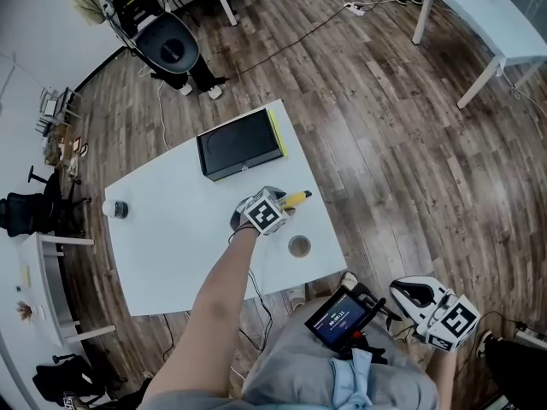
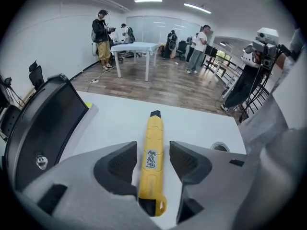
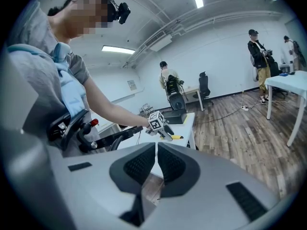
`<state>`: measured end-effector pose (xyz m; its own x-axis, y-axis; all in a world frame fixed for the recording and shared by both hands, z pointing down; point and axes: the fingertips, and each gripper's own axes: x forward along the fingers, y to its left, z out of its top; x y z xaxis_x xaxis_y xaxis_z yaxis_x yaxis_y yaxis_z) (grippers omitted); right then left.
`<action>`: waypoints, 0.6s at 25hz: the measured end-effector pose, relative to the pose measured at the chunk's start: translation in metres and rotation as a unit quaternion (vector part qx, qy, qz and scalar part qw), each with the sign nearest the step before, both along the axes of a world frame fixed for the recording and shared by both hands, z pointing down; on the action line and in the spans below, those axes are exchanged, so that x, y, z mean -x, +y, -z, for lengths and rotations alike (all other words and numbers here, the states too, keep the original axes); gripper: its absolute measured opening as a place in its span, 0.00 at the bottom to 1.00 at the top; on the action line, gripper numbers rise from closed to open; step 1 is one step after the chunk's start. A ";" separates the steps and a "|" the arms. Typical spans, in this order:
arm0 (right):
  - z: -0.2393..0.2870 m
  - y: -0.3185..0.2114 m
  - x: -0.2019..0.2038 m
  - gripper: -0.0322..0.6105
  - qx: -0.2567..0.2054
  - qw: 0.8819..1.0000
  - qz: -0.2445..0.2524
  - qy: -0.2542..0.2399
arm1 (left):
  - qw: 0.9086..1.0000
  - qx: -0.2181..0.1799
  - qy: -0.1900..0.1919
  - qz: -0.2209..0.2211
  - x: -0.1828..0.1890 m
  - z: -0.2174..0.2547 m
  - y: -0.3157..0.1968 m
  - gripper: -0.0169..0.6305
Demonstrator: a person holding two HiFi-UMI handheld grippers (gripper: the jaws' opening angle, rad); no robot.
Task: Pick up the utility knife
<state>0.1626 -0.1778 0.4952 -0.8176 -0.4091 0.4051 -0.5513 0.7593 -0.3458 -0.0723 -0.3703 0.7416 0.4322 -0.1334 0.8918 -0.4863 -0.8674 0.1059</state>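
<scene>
Lying betw. spread left gripper jaws, utility knife points tip-away along them (pads clear).

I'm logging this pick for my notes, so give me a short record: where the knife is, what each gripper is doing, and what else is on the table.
knife: yellow utility knife, lying flat on the white table
left gripper: open, jaws either side of the knife, pads not touching it
right gripper: shut, empty, held away from the table
other items: black case, small round object
picked up: not yet
</scene>
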 end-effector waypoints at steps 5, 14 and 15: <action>-0.001 0.001 -0.006 0.10 0.001 1.000 -0.005 0.000 | 1.000 0.001 0.005 0.003 0.002 -0.005 -0.001 0.35; -0.003 -0.003 -0.001 0.10 0.003 1.000 -0.003 -0.001 | 1.000 -0.003 0.007 -0.012 -0.002 -0.001 0.000 0.35; -0.002 -0.003 0.000 0.10 0.003 1.000 -0.003 0.000 | 1.000 -0.002 0.007 -0.012 -0.003 0.000 -0.001 0.35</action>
